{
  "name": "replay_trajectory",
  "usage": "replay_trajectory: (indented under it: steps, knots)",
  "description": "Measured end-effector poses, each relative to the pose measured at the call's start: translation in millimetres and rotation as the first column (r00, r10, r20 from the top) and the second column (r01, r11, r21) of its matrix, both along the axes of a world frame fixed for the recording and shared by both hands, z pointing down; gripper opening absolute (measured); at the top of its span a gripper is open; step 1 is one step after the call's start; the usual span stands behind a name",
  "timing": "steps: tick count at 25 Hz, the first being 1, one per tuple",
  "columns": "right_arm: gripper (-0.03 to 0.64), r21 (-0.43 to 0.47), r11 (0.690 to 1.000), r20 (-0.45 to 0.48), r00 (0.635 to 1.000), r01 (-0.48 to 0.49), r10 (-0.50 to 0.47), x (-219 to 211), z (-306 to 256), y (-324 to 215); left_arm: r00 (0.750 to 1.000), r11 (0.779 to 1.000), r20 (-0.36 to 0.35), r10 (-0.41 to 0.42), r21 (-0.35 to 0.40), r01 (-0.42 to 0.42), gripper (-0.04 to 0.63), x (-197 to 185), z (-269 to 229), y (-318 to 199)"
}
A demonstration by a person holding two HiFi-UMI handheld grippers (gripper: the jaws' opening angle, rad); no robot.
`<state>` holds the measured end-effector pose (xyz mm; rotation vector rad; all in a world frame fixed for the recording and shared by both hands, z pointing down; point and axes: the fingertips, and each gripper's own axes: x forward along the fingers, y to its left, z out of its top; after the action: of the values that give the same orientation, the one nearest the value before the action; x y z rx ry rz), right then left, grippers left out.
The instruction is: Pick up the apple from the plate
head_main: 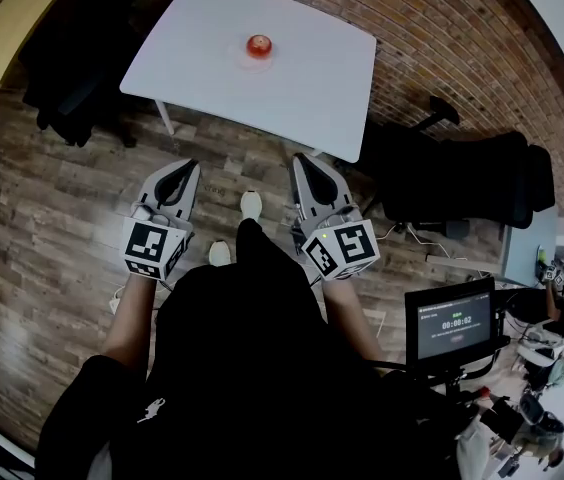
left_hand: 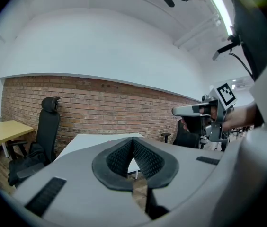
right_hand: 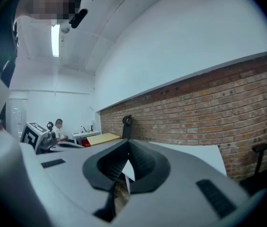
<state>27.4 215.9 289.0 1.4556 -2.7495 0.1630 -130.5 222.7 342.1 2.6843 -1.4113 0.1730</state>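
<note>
Head view: the apple (head_main: 259,45) sits on a white table (head_main: 302,78), well ahead of both sets of jaws and roughly between the lines they point along. The plate under it is too faint against the white top to make out. Left gripper (head_main: 189,167) and right gripper (head_main: 303,160) are held side by side over the wood floor (head_main: 52,218), short of the table's near edge. In the left gripper view the jaws are closed tip to tip with nothing between them, and the table top shows beyond them. In the right gripper view the jaws are likewise pressed together and empty. Black chairs (head_main: 462,173) stand to the right of the jaws, beside the brick wall (head_main: 442,38).
</note>
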Motion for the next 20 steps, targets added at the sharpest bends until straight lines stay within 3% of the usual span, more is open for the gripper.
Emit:
replay_trajectory:
  steps: [13, 20]
  knots:
    - [0.005, 0.010, 1.000, -0.002, 1.000, 0.027, -0.027, -10, -1, -7, 1.000, 1.000, 0.004, -0.020, 0.004, 0.020, 0.006, -8, 2, -2]
    - [0.005, -0.013, 0.999, 0.006, 0.999, 0.033, -0.033, -5, 10, -62, 0.999, 0.999, 0.013, -0.034, -0.026, 0.035, 0.006, -7, 12, -50]
